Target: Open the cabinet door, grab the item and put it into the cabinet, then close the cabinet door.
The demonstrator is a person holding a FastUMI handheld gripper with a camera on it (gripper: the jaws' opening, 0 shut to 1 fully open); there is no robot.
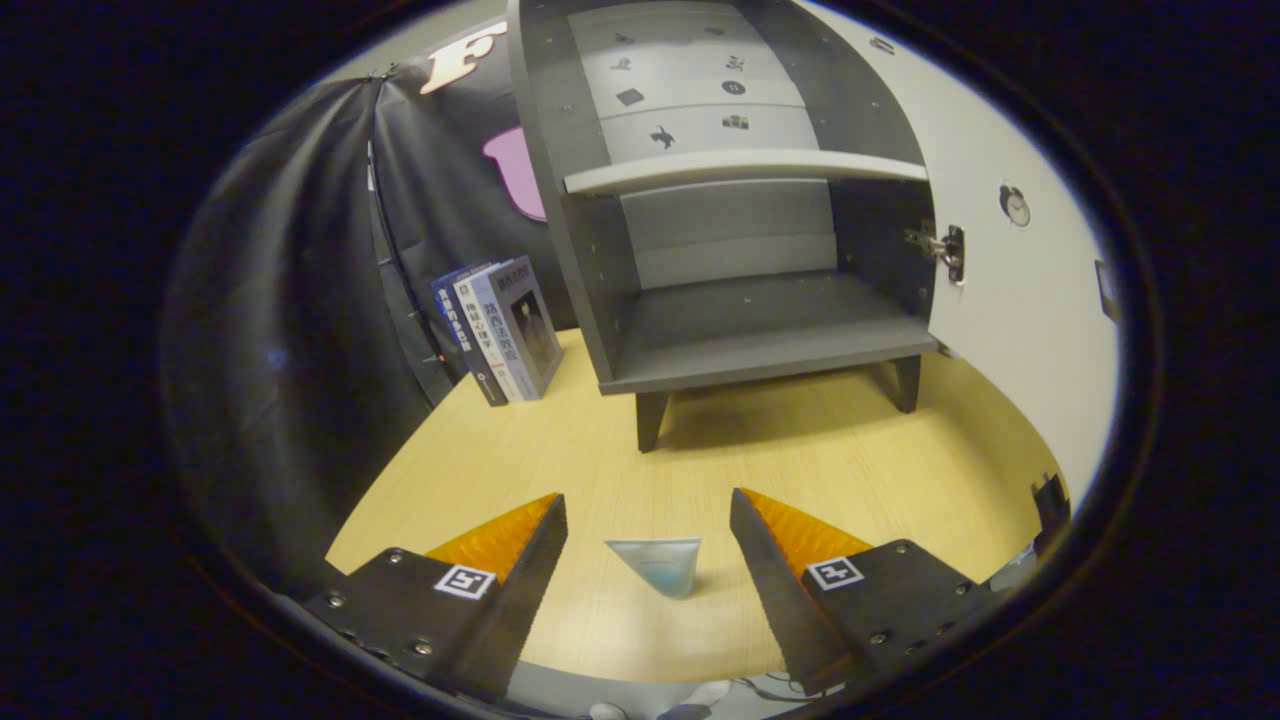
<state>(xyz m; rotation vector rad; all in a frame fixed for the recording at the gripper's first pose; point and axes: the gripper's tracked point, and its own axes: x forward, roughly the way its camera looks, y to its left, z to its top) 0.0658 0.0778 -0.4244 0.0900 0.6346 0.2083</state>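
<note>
One cabinet (740, 240), door (1010, 300) open, two shelves bare. Three books (500, 330) beside it. One pouch (660, 565) lies between the gripper (648, 530) fingers, spread wide, untouched.

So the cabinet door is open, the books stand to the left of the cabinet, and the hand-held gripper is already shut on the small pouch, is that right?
Not quite. In the gripper view the hand-held gripper is open: the small pouch lies on the table between its fingers, touched by neither. The rest holds: the cabinet door is open, and the books stand left of the cabinet.
</note>
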